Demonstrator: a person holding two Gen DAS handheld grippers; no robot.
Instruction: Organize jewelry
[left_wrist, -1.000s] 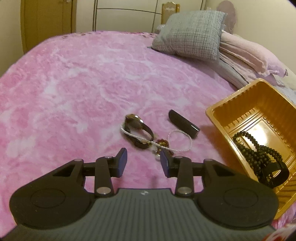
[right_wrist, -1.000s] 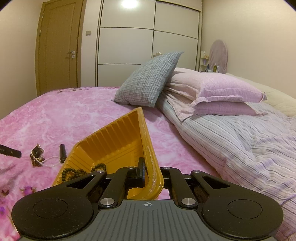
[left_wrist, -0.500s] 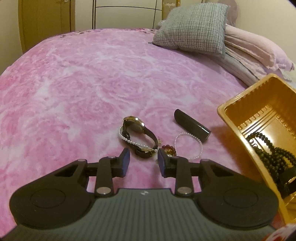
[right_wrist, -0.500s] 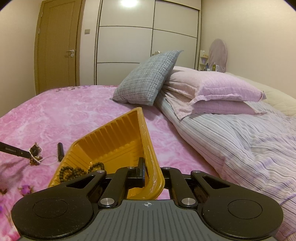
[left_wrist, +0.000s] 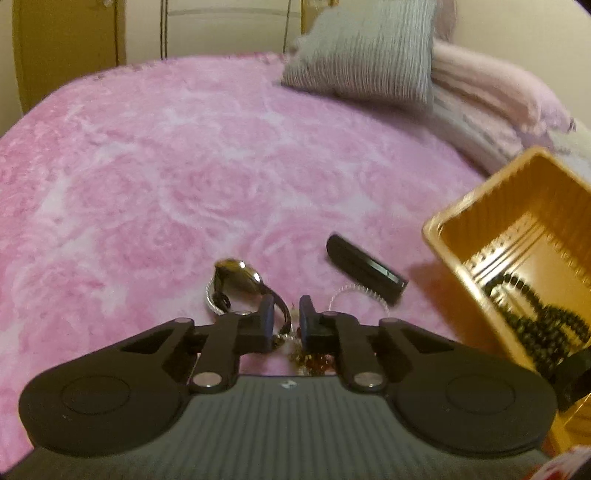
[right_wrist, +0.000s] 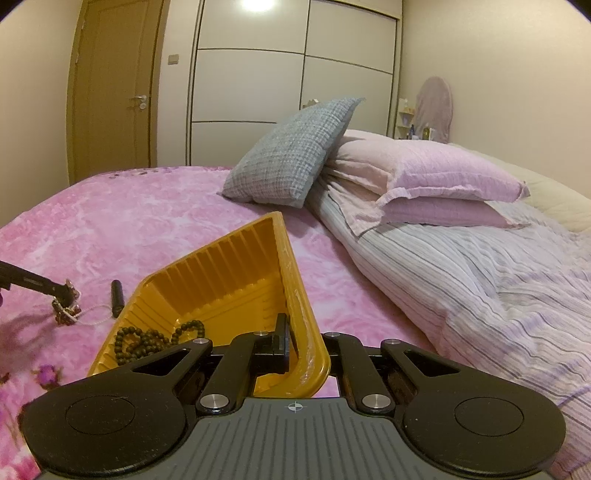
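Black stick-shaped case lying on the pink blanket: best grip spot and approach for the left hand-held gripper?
Grip the black case across its narrow width near mid-length, coming down from above. It lies flat on the pink blanket, long and slim, at a slant, so roll the left hand-held gripper to straddle its long sides. Stay clear of the pearl strand touching its near side.

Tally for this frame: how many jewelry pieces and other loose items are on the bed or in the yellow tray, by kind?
Wristwatch: 1
White bead bracelets: 2, one partly under the watch
Red bead piece: 1, mostly hidden behind the left gripper
Dark bead strand: 1 bundle, in the yellow tray
Black stick-shaped case: 1
Total: 6
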